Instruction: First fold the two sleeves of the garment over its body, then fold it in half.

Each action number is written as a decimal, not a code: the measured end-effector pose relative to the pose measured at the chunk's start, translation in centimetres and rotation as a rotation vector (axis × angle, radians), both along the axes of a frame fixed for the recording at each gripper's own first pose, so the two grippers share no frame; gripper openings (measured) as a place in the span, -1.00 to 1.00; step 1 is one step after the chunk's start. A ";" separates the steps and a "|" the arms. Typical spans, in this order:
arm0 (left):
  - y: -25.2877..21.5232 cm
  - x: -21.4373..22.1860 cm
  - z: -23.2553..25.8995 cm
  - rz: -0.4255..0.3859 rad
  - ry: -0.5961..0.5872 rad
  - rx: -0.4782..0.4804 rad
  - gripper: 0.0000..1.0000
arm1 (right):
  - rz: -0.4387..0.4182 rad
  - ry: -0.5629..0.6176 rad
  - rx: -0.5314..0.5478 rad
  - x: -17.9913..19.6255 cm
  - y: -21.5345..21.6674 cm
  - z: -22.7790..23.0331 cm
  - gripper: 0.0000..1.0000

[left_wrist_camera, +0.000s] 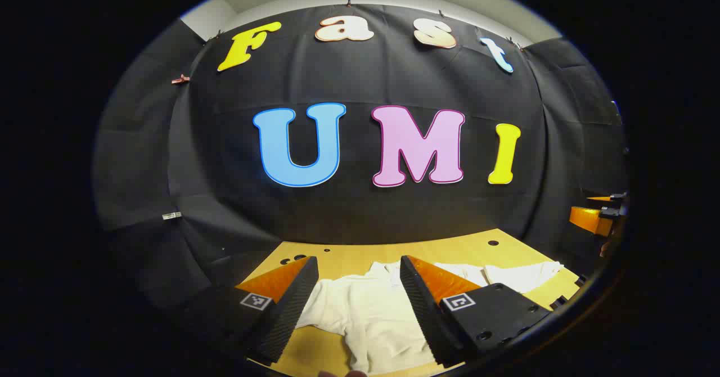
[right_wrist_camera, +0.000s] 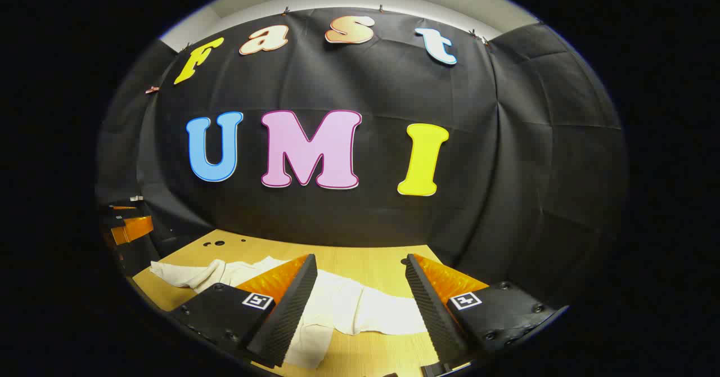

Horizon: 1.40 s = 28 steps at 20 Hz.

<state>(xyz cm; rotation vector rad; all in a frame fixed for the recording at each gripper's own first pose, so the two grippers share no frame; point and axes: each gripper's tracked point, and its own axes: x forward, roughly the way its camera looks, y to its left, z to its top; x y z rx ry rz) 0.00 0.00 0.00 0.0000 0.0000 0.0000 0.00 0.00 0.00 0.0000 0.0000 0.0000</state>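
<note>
Both tools hang spread wide and empty above the table (left_wrist_camera: 450, 247). Left tool (left_wrist_camera: 360, 287) and right tool (right_wrist_camera: 360, 287) each look down on the white garment (left_wrist_camera: 371, 315), lying unfolded below, sleeves stretched sideways; each tool seems nearer its own sleeve.

garment (left_wrist_camera: 371, 309) on counter (left_wrist_camera: 450, 250), ahead of me | my left tongs (left_wrist_camera: 359, 270) above its body | my right tongs (right_wrist_camera: 360, 267) above one sleeve | booth wall behind counter

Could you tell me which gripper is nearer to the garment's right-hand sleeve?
Right. The right gripper hangs open over that sleeve; the left gripper hangs open over the garment's body.
</note>
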 end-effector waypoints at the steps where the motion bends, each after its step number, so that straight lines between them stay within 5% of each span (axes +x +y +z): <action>1: -0.3 0.3 0.0 -0.007 0.001 0.001 0.89 | -0.006 0.003 0.001 0.1 -0.3 -0.2 0.94; 18: -2.8 2.0 -1.3 -0.066 0.050 0.006 0.88 | -0.029 0.057 0.013 1.1 -2.9 -2.4 0.94; 28: -5.6 1.4 -5.0 -0.085 0.173 0.008 0.88 | -0.183 0.275 -0.010 6.1 -15.6 -11.4 0.95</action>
